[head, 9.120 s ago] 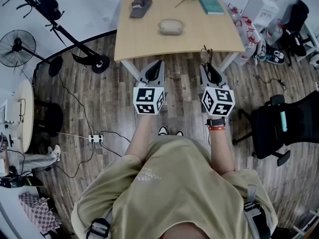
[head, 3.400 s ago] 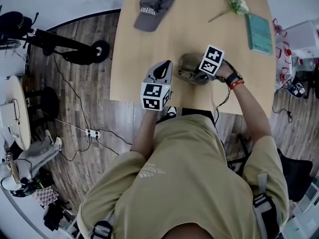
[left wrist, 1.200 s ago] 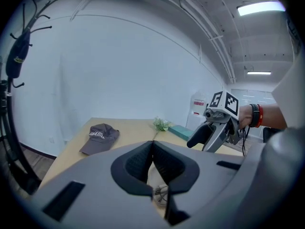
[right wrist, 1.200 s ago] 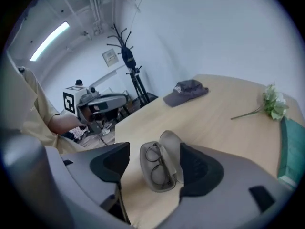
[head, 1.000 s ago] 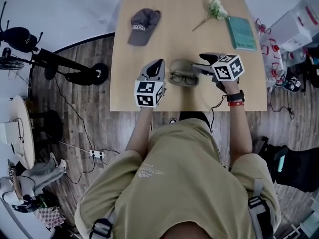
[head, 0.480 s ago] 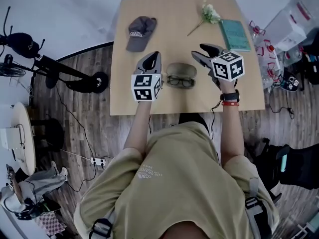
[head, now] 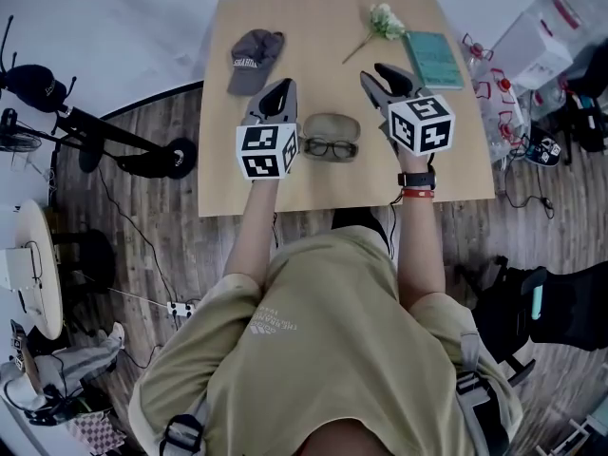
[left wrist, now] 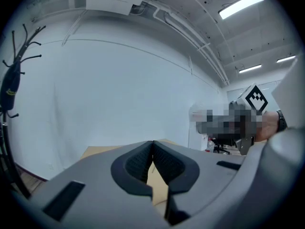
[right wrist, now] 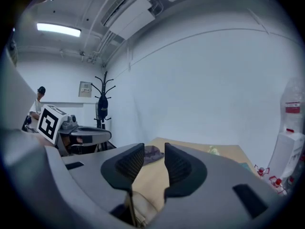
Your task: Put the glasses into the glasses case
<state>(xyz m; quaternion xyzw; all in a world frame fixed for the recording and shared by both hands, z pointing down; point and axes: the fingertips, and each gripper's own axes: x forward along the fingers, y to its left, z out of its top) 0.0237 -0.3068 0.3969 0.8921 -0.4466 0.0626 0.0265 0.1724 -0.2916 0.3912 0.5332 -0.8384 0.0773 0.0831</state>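
Note:
An olive-grey glasses case (head: 331,124) lies in the middle of the wooden table (head: 285,183). Black-framed glasses (head: 331,147) rest on its near half. Neither gripper touches them. Left of the case, my left gripper (head: 282,85) is held above the table, its jaws closed tip to tip (left wrist: 153,143) on nothing. My right gripper (head: 375,72) hangs to the case's right. Its jaws (right wrist: 154,147) stand a narrow gap apart and are closing, with nothing between them. The right gripper view shows part of the case (right wrist: 138,204) low between the jaws.
A grey cap (head: 249,57) lies at the table's far left, also in the right gripper view (right wrist: 151,151). A white flower (head: 382,22) and a teal book (head: 432,60) lie at the far right. Bottles and boxes (head: 556,27) crowd the floor to the right.
Both grippers have lifted away from the case and now sit higher beside it. The right gripper's jaws have narrowed. The glasses stay on the case.

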